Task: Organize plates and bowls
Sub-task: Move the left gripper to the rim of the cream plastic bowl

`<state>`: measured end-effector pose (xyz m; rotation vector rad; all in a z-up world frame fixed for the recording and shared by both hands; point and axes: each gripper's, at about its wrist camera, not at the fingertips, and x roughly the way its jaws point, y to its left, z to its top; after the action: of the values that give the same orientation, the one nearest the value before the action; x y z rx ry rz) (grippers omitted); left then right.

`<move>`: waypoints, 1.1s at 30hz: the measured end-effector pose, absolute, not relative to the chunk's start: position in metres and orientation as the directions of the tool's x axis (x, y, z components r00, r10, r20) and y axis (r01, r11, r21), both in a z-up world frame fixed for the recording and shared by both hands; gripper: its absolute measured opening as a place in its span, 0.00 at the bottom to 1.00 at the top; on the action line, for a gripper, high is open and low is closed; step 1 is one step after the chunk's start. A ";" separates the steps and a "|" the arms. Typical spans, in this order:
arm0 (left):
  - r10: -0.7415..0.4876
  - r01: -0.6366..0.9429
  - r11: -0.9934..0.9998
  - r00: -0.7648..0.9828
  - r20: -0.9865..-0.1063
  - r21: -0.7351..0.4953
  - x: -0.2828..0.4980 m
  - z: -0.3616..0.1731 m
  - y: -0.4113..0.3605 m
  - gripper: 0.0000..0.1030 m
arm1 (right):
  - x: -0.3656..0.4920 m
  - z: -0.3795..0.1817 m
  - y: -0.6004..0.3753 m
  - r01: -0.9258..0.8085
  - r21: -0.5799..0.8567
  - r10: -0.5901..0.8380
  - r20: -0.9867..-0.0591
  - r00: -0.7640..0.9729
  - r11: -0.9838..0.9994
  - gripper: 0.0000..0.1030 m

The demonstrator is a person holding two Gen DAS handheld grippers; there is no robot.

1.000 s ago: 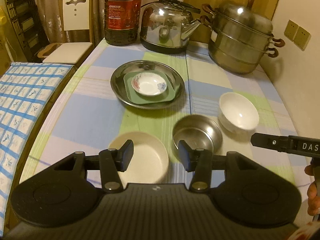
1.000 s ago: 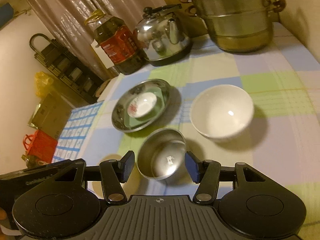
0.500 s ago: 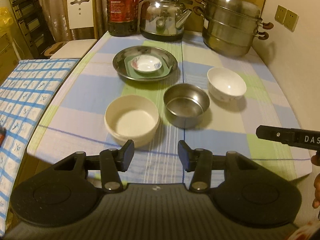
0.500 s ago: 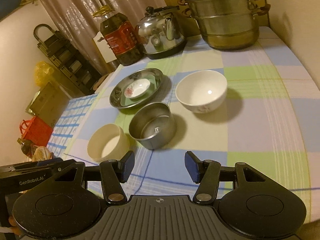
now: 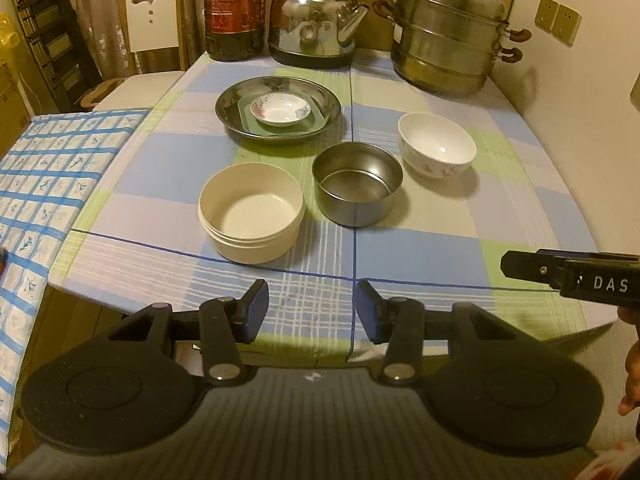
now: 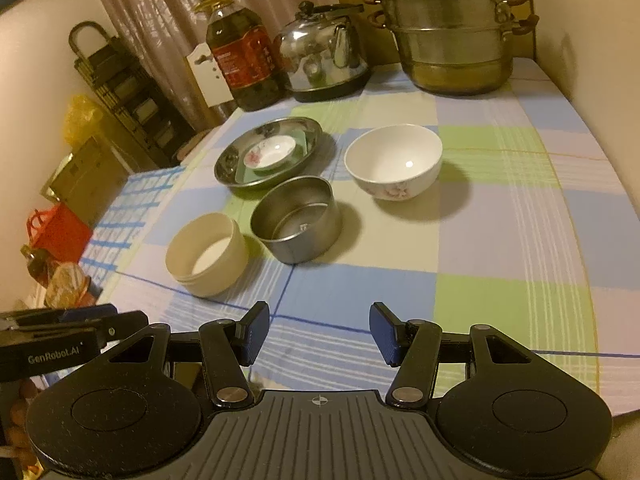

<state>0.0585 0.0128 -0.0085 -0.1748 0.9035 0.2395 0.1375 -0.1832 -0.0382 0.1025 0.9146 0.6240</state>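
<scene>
Currently, your left hand-held gripper hangs over the near edge of the desk, jaws partly open, nothing between the pads. Your right hand-held gripper sits likewise at the near edge, jaws partly open and empty.

Containers on the desk:
- Steel plate, far centre. In it lies a green square plate, and on that a small white floral saucer. The saucer is empty.
- Cream round bowl, near left, empty.
- Steel bowl, just beside the cream one on its right, empty; the two stand apart.
- White floral bowl, right of the steel bowl, empty.

Along the far edge stand an oil bottle, a kettle and a stacked steamer pot, lid on.
</scene>
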 end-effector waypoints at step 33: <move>0.102 -0.250 0.968 0.497 -0.861 -0.029 0.081 -0.036 0.084 0.44 | 0.160 -0.064 -0.117 -0.429 0.300 0.464 -0.813 0.352 0.852 0.55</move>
<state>0.0808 0.0839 -0.0355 -0.1578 1.0294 0.2143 0.1596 -0.1169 -0.0638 0.0364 1.0644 0.5779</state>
